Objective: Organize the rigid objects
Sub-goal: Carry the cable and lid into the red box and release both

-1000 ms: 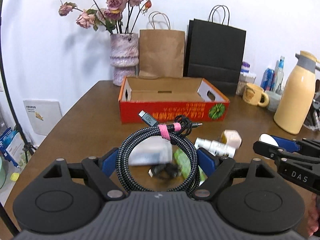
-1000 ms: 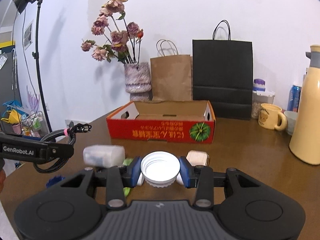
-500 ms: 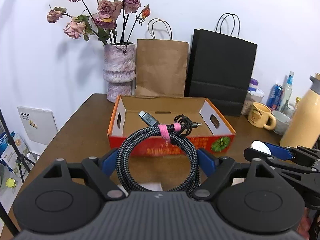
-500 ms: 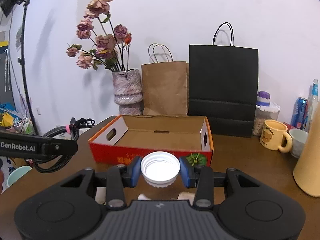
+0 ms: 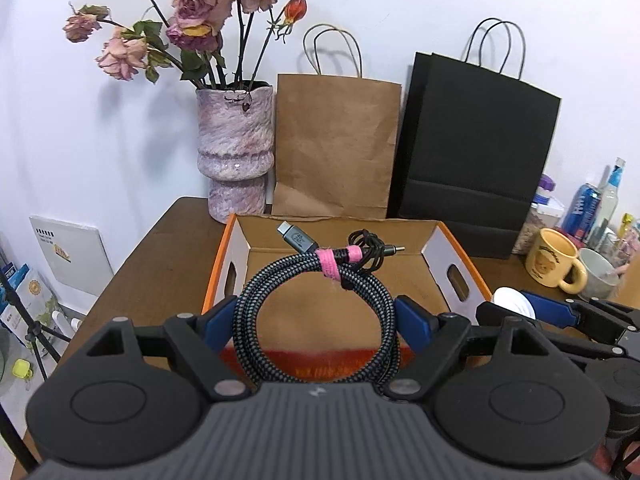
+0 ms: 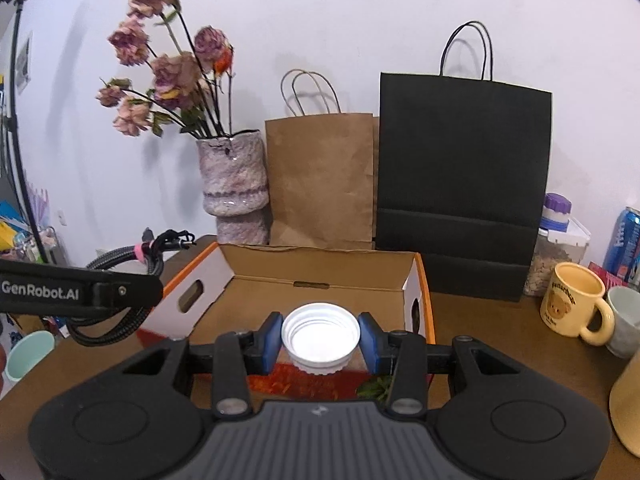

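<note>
**Cable and lid held over the box**

A coiled cable, braided and bound with a pink tie, is clamped between the blue pads of the left gripper. The jaws are set wide, and each pad is pressed against one side of the coil. The coil is held upright above the near wall of the box, with both plug ends carried over the box floor.

A white lid is gripped by the right gripper, open side up, its jaws drawn in close on the ribbed rim. The lid is held above the near wall of the box, toward the box's right end. In the left wrist view the lid and the right gripper are seen just right of the box; in the right wrist view the cable and the left gripper's finger are seen at the box's left end.

The box lies on a brown counter. No object is seen on the visible part of its cardboard floor. Behind the box a vase with dried roses, a brown bag and a black bag are stood against the wall. Right of the box a yellow mug is placed on the counter.
</note>
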`<state>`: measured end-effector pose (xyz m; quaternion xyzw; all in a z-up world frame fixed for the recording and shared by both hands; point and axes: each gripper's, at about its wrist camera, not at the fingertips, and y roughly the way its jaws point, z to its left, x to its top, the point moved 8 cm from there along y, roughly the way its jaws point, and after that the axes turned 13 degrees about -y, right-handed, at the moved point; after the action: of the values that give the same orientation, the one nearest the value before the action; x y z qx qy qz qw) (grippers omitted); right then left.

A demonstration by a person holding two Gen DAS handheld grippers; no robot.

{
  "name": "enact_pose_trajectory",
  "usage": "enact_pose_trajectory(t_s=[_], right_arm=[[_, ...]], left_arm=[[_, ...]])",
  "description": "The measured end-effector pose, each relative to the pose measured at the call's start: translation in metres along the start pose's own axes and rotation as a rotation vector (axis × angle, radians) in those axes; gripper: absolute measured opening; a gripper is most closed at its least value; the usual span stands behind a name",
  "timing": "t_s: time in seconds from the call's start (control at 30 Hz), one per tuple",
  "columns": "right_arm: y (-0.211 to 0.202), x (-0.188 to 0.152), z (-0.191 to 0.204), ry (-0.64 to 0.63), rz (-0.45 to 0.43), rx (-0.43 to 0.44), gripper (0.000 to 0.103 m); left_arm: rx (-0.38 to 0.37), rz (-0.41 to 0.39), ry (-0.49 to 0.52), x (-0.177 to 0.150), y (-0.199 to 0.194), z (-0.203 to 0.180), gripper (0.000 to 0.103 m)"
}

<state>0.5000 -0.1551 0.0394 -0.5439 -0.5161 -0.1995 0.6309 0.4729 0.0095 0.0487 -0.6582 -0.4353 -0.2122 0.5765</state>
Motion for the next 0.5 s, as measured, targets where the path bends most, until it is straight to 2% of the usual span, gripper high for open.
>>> enact_pose_trajectory(t_s=[0.27,0.5], right_arm=[[0.061,0.017,-0.014,-0.015,0.055,-0.005,0.04],[0.11,0.022,-0.019,-0.04,0.111,0.003,0.04]], left_arm=[[0.046,0.009,-0.02,0.029,0.051,-0.004,0.083],[0.08,0.041,-0.018,0.039,0.098,-0.003,0.083]])
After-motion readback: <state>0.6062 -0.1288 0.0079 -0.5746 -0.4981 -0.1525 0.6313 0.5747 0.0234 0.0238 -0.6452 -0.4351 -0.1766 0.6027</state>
